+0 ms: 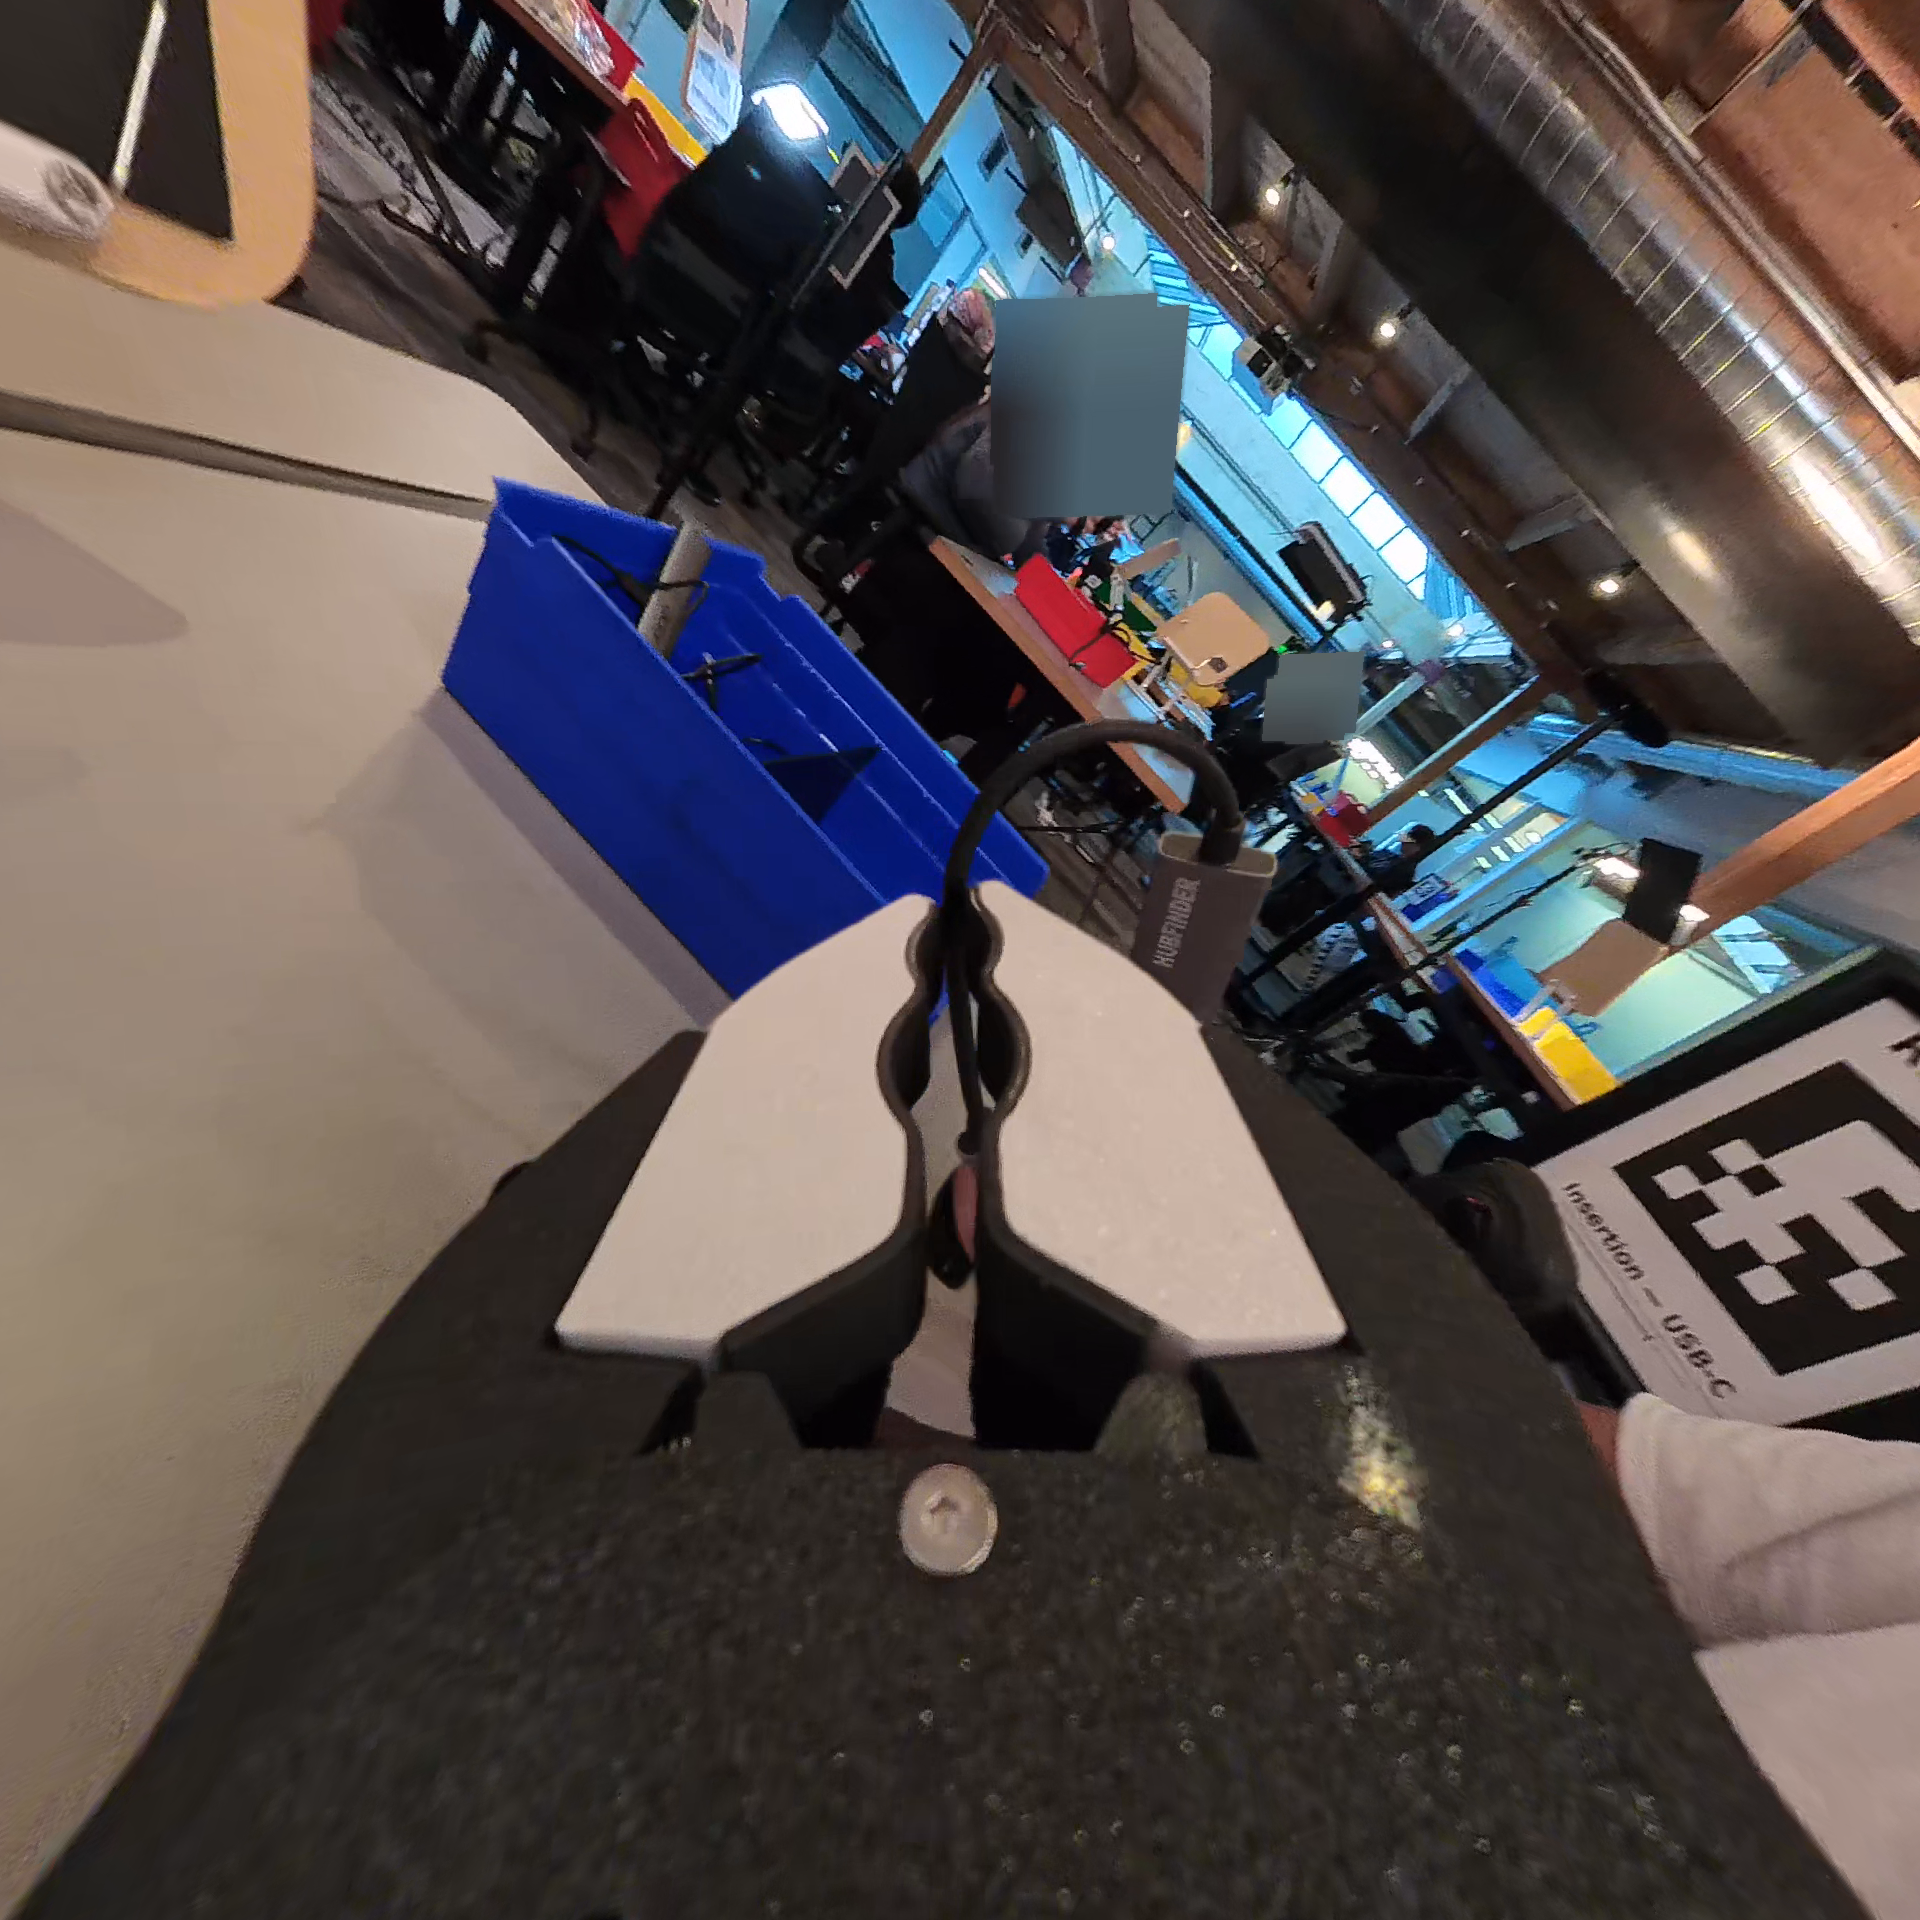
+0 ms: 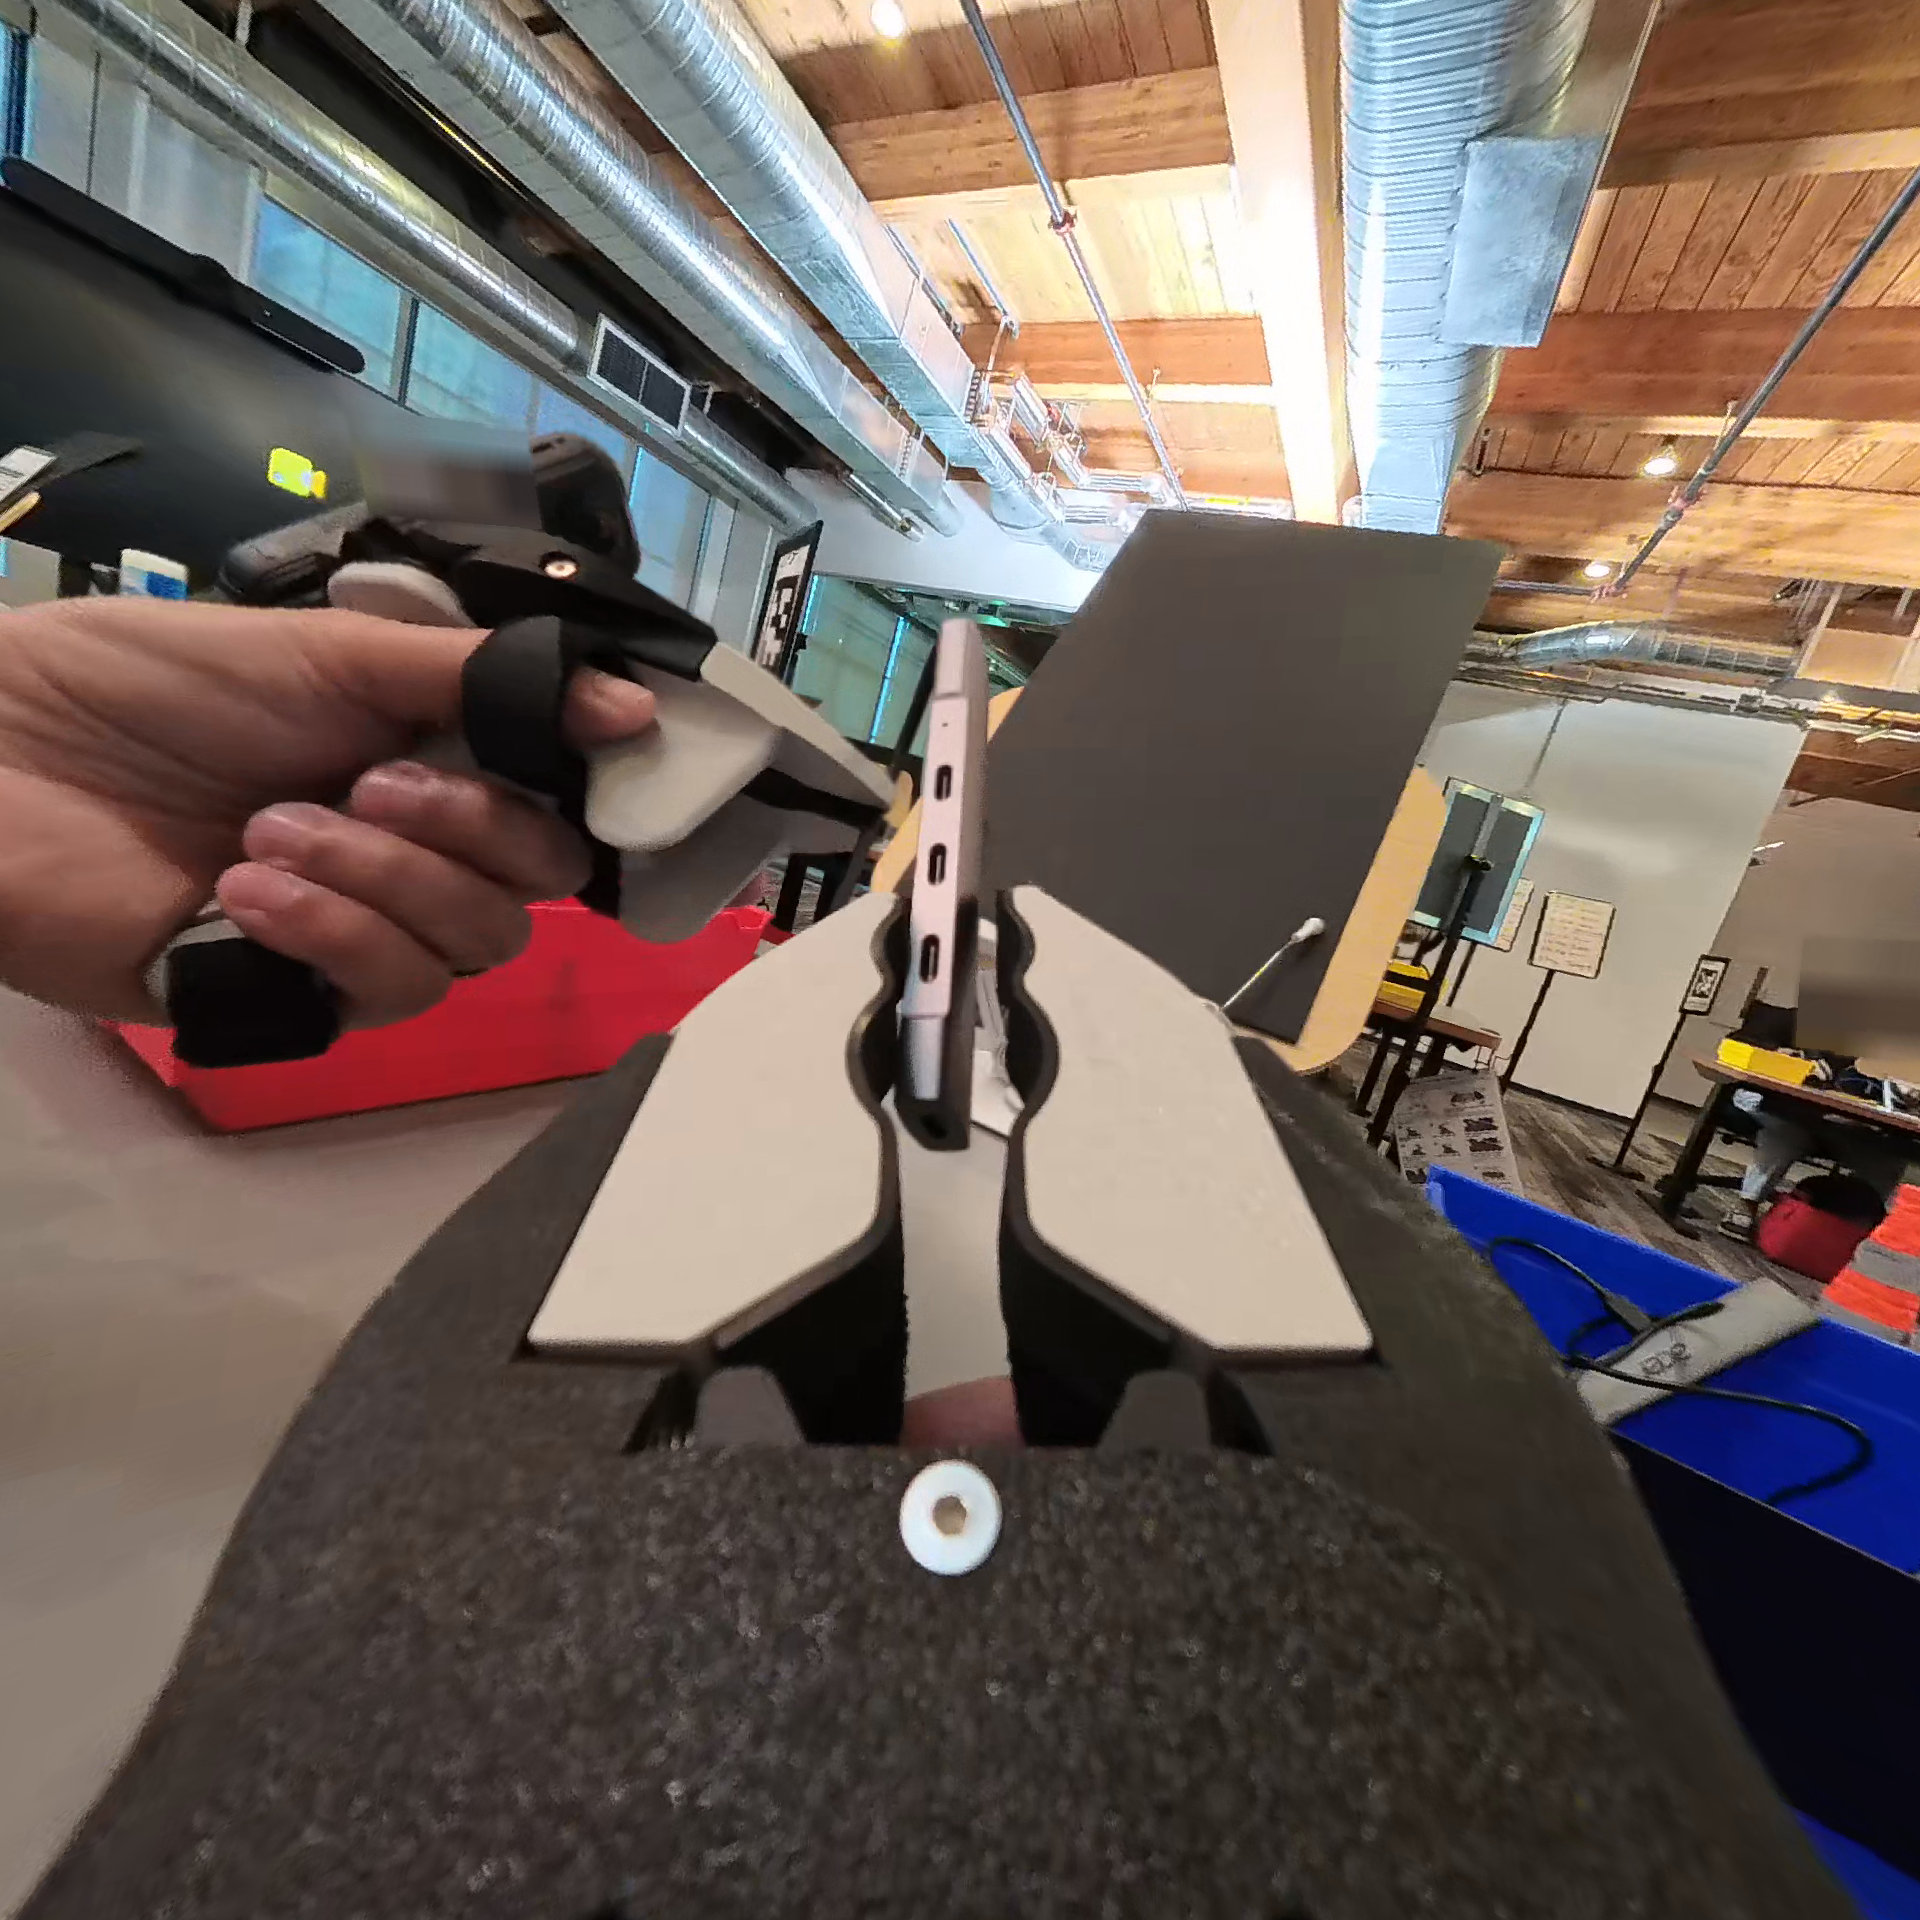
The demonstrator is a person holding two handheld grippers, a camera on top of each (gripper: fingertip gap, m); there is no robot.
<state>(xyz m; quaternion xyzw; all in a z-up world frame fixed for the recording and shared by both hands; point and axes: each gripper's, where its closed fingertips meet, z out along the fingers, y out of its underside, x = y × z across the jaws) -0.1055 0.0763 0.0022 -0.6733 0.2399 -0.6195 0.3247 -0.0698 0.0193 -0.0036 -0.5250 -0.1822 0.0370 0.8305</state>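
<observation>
The left gripper (image 1: 961, 935) is seen with its fingers (image 1: 810, 1122) pressed together on a thin black cable (image 1: 1049, 758), which is pinched in the wavy slot between them. Beyond the fingertips the cable is arched up and over to a grey hub (image 1: 1195, 925), which hangs just past the gripper. A blue bin (image 1: 623, 748) is set on the pale surface (image 1: 208, 831) behind the hub, with cables and a grey adapter lying in it.

In the right wrist view, the right gripper (image 2: 951, 914) is closed on the same grey hub (image 2: 940, 883), which is clamped edge-on and upright between the fingers (image 2: 748, 1122), its row of ports turned toward the camera. The upper part of the hub stands clear above the fingertips. To the left of the hub, the left gripper (image 2: 727, 748) is held in a person's hand (image 2: 260, 810), with a red bin (image 2: 468, 1008) behind it.
</observation>
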